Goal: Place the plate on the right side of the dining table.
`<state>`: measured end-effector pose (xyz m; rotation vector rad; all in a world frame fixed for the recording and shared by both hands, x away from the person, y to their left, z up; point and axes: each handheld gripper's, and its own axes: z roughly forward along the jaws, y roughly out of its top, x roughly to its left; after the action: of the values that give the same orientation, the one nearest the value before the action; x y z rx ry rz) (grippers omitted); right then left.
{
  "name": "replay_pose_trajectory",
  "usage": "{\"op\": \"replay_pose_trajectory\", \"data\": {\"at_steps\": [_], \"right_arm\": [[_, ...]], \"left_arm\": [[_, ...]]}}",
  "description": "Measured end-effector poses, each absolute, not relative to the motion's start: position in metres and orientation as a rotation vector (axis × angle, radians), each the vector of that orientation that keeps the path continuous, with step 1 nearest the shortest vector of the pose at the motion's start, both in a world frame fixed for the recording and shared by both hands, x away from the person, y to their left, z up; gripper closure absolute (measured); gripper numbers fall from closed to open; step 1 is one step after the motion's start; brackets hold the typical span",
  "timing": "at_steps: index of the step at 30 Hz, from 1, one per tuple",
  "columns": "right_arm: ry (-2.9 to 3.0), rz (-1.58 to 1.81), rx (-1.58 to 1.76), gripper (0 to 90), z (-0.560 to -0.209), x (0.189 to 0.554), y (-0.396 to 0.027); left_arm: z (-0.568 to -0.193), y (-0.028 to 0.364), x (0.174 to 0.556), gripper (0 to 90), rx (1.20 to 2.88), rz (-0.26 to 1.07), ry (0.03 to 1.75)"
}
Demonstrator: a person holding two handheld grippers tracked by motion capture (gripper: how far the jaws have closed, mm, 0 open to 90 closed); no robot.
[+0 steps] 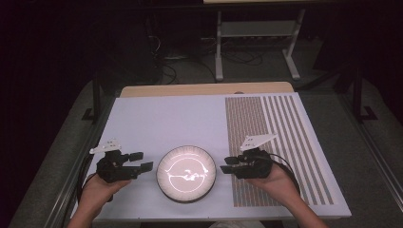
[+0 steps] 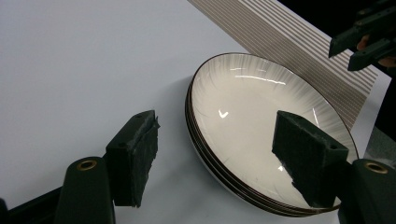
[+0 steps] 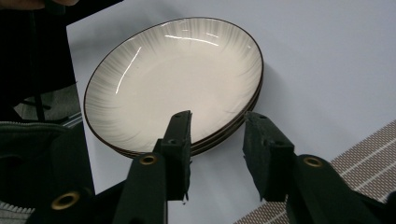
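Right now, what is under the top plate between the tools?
Under the top plate, more plate rims show stacked, about two, resting on the white board. Their insides are covered by the top plate, so anything lying between them cannot be seen.

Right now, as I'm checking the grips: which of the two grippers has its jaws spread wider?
The left gripper: its pads stand far apart near the stacked plates, while the right gripper has its jaws closer together, astride the plates' rim.

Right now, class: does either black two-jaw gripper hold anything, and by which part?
Nothing is held. The right gripper straddles the rim of the stacked cream plates with a gap; the left gripper is open.
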<state>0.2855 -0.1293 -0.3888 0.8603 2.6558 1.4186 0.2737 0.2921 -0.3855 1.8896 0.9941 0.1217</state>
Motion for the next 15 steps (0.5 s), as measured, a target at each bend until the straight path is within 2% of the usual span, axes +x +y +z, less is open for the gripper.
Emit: {"op": "replay_pose_trajectory", "data": {"at_steps": [1,2,7,12,15], "right_arm": [[2.656,1.419,0.86,65.0,-0.389,0.285,-0.129],[2.673,1.42,0.853,70.5,-0.389,0.285,-0.126],[2.73,1.391,0.831,83.4,-0.392,0.282,-0.118],[2.759,1.337,0.817,89.3,-0.397,0.28,-0.109],[2.772,1.334,0.82,89.7,-0.399,0.28,-0.106]], "left_arm": [[-0.385,0.292,0.274,30.5,1.89,0.122,0.994],[-0.385,0.293,0.274,30.5,1.887,0.125,0.997],[-0.386,0.292,0.274,31.0,1.887,0.126,1.002],[-0.387,0.289,0.274,31.0,1.904,0.121,0.994],[-0.387,0.289,0.274,31.0,1.909,0.121,0.99]]}}
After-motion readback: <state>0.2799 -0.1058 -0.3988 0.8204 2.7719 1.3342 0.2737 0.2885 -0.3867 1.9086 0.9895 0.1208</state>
